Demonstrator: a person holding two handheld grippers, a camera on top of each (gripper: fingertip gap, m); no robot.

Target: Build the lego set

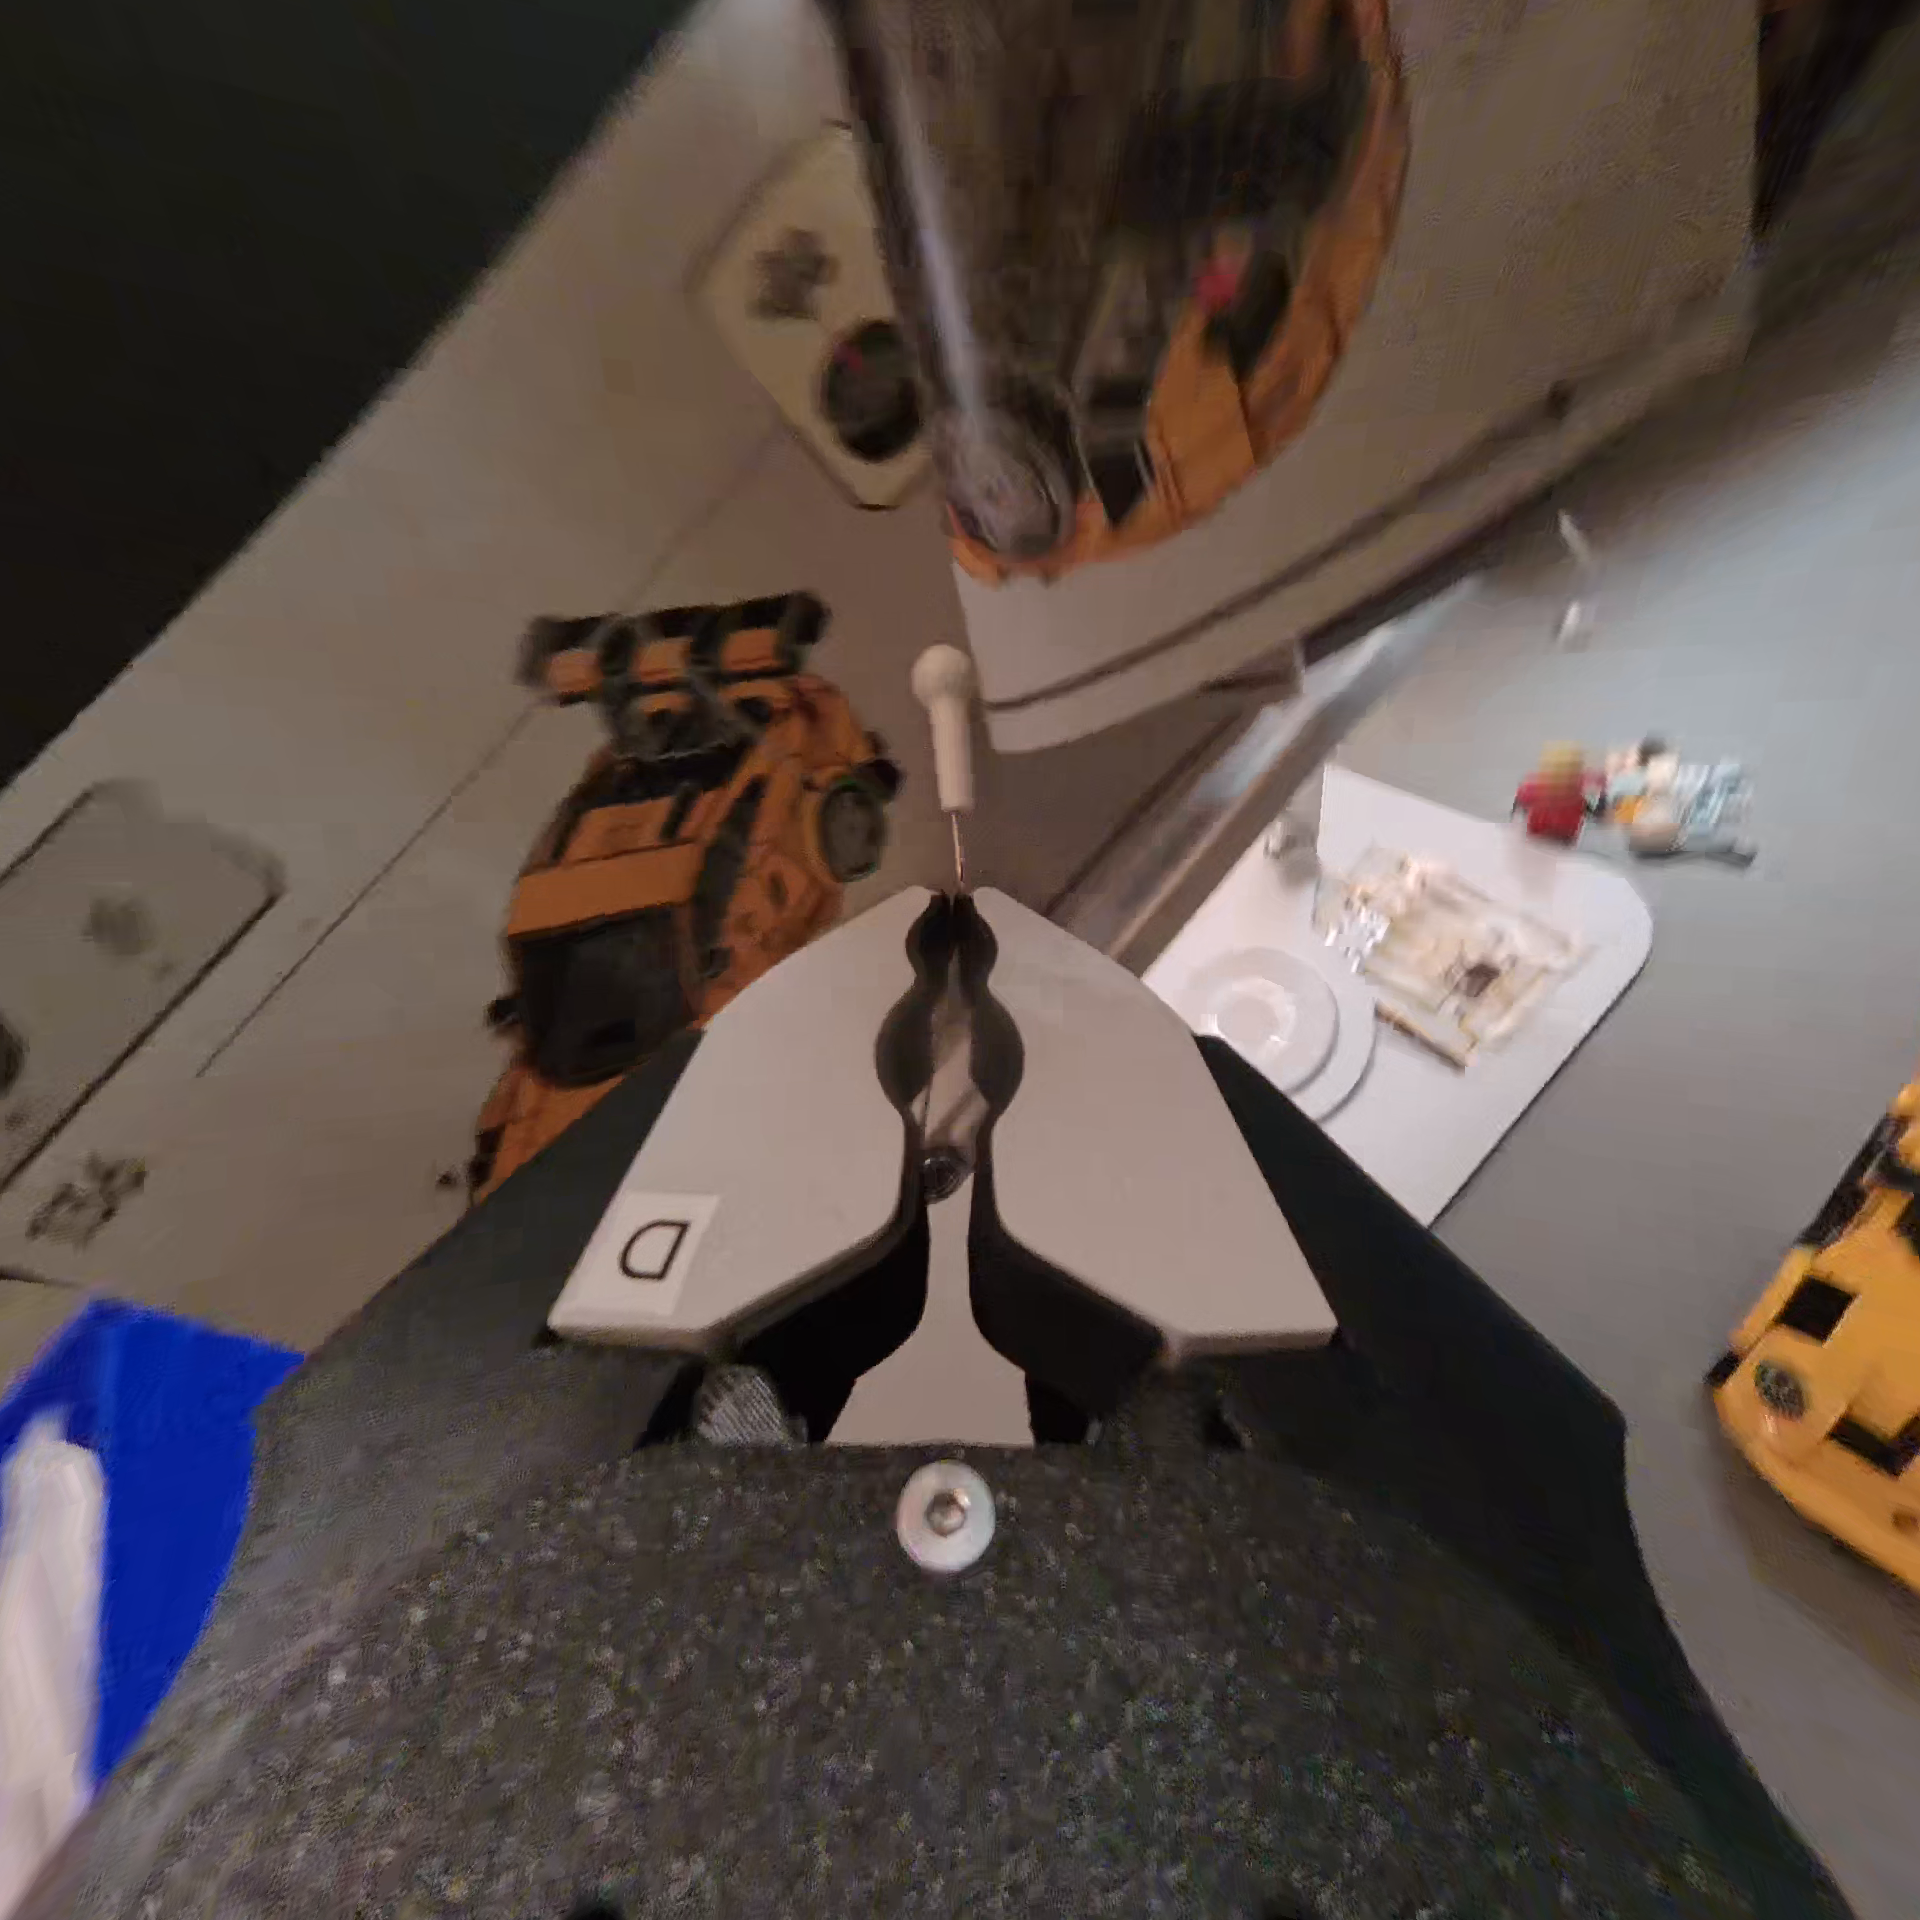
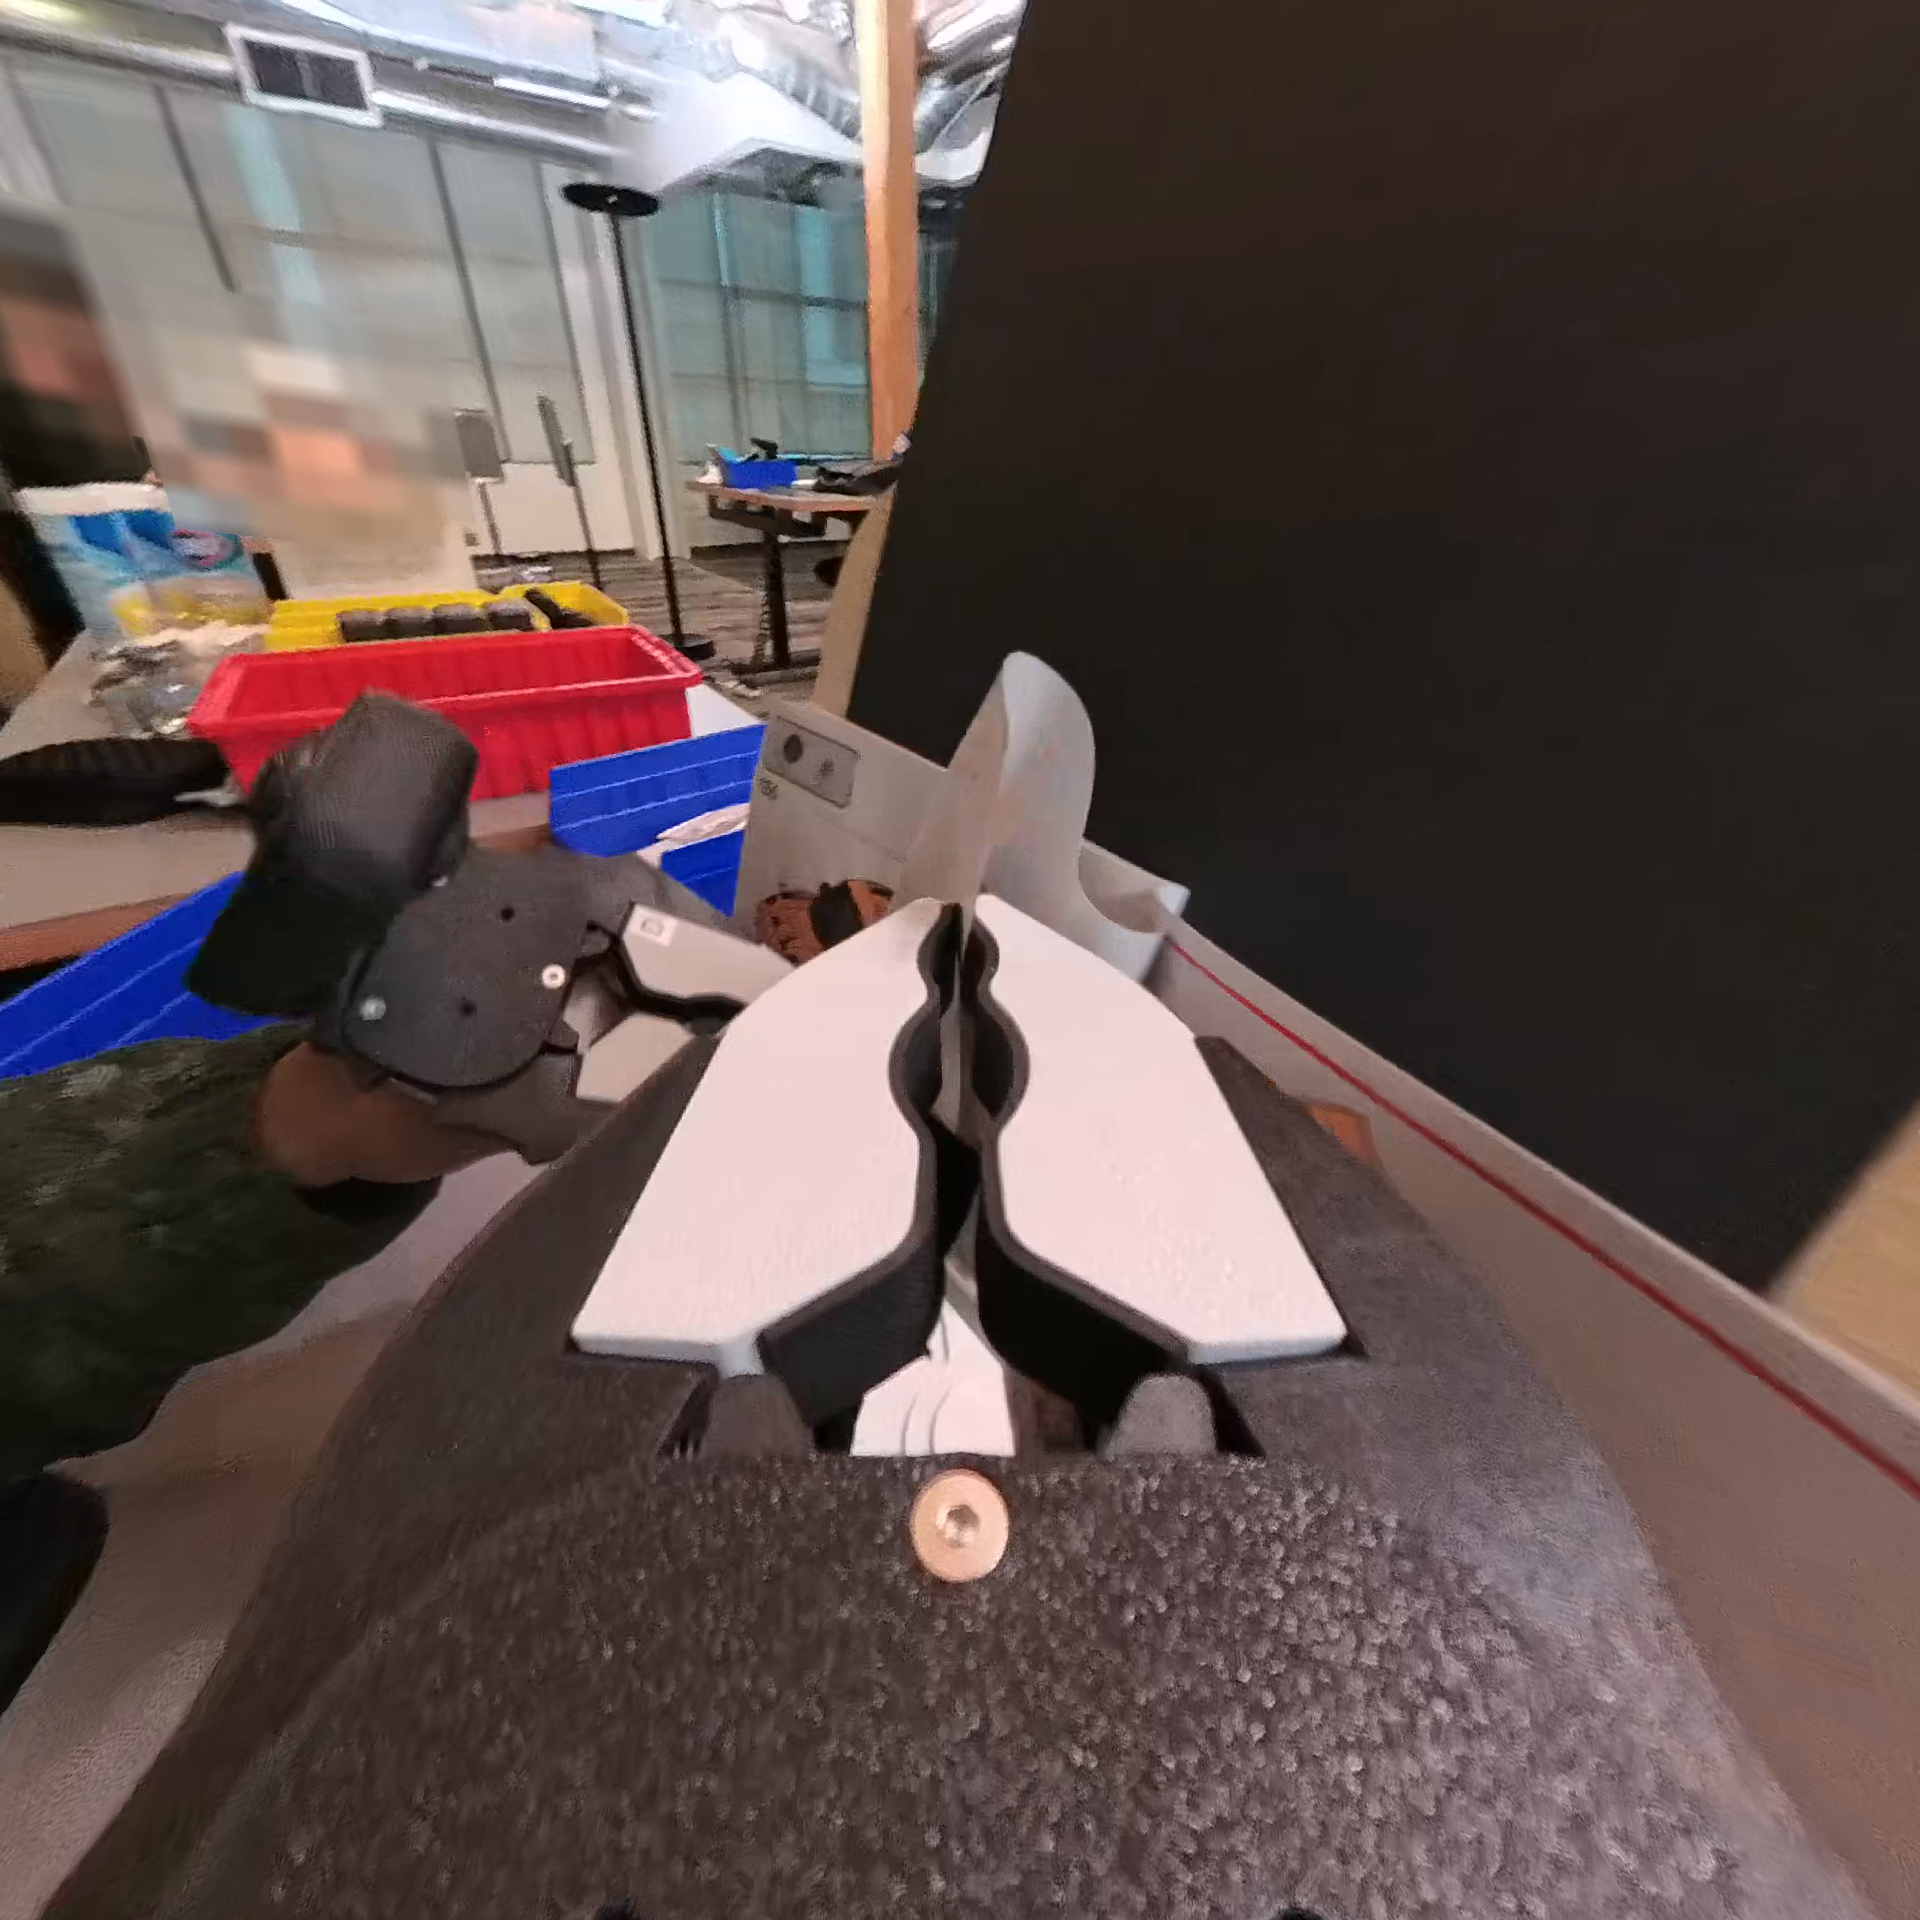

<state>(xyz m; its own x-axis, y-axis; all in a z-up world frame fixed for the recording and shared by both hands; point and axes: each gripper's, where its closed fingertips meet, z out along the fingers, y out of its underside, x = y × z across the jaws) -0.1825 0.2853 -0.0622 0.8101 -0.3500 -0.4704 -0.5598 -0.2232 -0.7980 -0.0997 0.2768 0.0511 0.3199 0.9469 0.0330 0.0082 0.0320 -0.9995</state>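
Note:
My left gripper (image 1: 954,902) is shut on a thin metal pin with a white knobbed handle (image 1: 948,727) that sticks out past its tips. It hovers over the open instruction booklet (image 1: 343,790), whose page shows an orange car picture (image 1: 665,883). My right gripper (image 2: 958,914) is shut on a booklet page (image 2: 1023,769), which curls up above its tips. In the left wrist view that lifted page (image 1: 1143,312) is blurred at the top. The left gripper (image 2: 675,966) also shows in the right wrist view, held by a hand in a dark green sleeve.
A built yellow lego car (image 1: 1829,1382) sits on the grey table at the right. A grey tray (image 1: 1558,1081) holds a clear bag of pieces (image 1: 1455,956). A minifigure and loose pieces (image 1: 1631,800) lie beyond. Blue (image 2: 665,790), red (image 2: 447,696) and yellow (image 2: 312,618) bins stand left; a black panel (image 2: 1455,520) right. The built yellow lego car (image 1: 1829,1382) lies some 20 cm from my left tips, 30 cm from my right tips.

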